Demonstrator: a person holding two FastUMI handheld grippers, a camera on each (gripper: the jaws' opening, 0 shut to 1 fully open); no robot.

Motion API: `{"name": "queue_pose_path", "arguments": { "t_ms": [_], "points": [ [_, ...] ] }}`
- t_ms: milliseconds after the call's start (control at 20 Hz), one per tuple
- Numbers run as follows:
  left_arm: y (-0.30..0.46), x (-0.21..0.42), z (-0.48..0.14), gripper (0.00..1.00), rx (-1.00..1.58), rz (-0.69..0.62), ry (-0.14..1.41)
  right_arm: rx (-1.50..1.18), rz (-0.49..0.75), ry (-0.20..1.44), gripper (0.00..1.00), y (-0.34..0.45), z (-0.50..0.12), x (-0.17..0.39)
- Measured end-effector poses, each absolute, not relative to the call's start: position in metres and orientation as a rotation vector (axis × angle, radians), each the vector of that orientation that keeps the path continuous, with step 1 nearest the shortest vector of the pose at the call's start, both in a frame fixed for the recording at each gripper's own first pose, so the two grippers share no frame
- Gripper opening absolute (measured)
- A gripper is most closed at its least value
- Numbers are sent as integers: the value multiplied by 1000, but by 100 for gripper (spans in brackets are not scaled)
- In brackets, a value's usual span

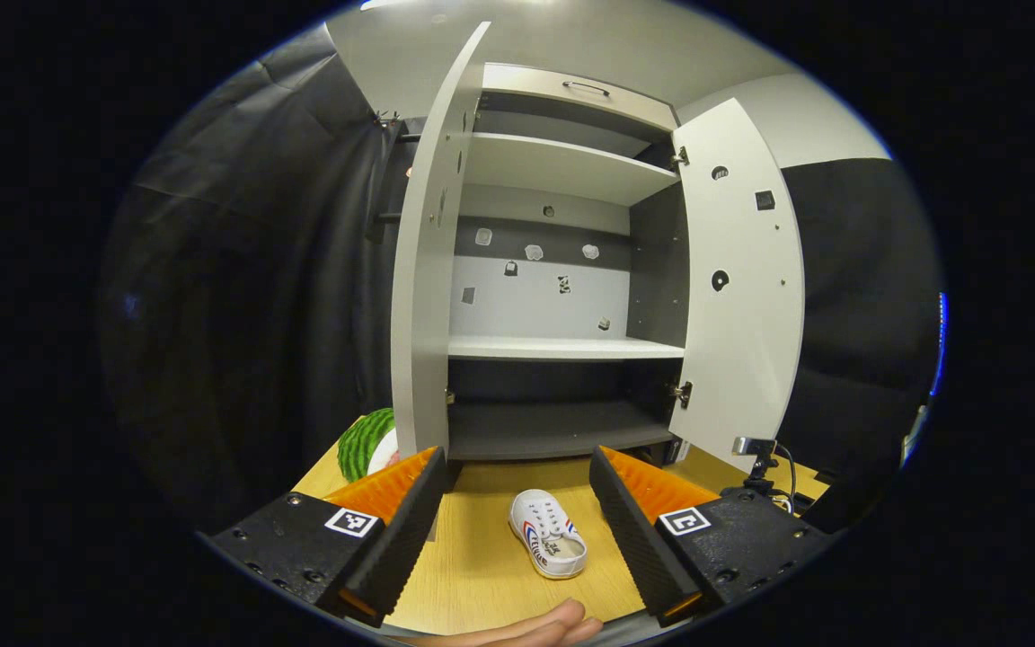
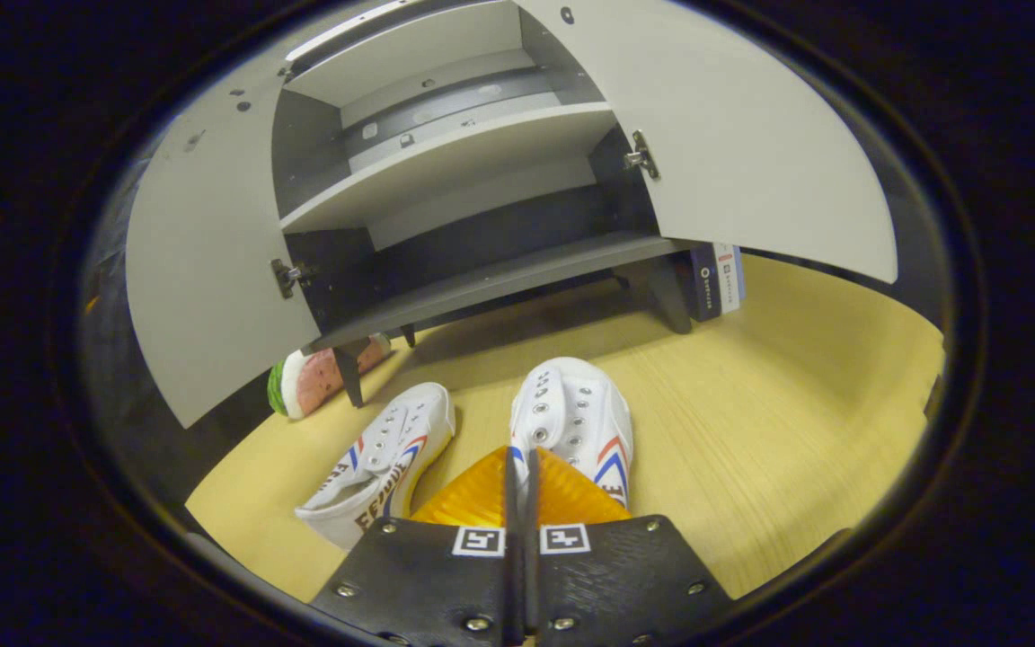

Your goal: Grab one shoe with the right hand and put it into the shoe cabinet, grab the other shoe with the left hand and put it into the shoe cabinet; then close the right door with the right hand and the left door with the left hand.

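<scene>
Two white canvas sneakers lie on the wooden tabletop (image 2: 796, 422) in front of the shoe cabinet (image 1: 562, 346), toes toward it. In the right gripper view, the right sneaker (image 2: 576, 422) sits directly ahead of my right gripper (image 2: 522, 476); its fingers look closed nearly together at the shoe's heel end. A thin pale strip shows between them, possibly the heel rim, but I cannot tell whether I am gripping it. The left sneaker (image 2: 383, 463) lies just beside it, angled left, untouched. In the left gripper view, my left gripper (image 1: 517, 512) hangs wide open above the table, that sneaker framed between its fingers, likely waiting its turn.

Both doors stand swung out: left door (image 2: 203, 279), right door (image 2: 733, 153). The dark bottom shelf (image 2: 499, 279) is bare and low, which I judge the easiest target. Door edges flank the approach, so I judge a straight-ahead path safest. A toy watermelon slice (image 2: 320, 377) rests by the cabinet's left leg, a small box (image 2: 720, 279) by the right.
</scene>
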State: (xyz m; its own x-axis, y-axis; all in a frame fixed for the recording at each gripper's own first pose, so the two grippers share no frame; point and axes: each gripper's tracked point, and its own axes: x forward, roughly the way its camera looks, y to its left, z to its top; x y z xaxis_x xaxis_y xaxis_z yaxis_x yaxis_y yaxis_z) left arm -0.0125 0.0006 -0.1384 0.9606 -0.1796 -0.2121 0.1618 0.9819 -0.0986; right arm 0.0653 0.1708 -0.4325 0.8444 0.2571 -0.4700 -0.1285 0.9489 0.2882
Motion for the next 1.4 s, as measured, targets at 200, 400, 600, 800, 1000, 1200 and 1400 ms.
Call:
{"name": "queue_pose_path", "arguments": {
  "t_ms": [200,400,600,800,1000,1200,1400],
  "points": [
    [-4,-13,-135,98,-76,-174,200,248,221,473,0,167,-399,57],
    [-13,-5,-141,98,-90,-187,200,218,262,434,0,170,-367,54],
    [-13,2,-157,98,-96,-184,239,242,339,520,0,193,-398,42],
    [-7,2,-160,98,-90,-175,251,173,300,586,0,197,-419,29],
    [3,5,-158,98,-85,-162,228,154,216,693,19,193,-449,17],
    [-2,11,-157,98,-101,-195,227,108,159,698,41,202,-464,29],
    [-10,23,-157,98,-110,-219,236,143,221,713,11,210,-463,43]
  ]
}}
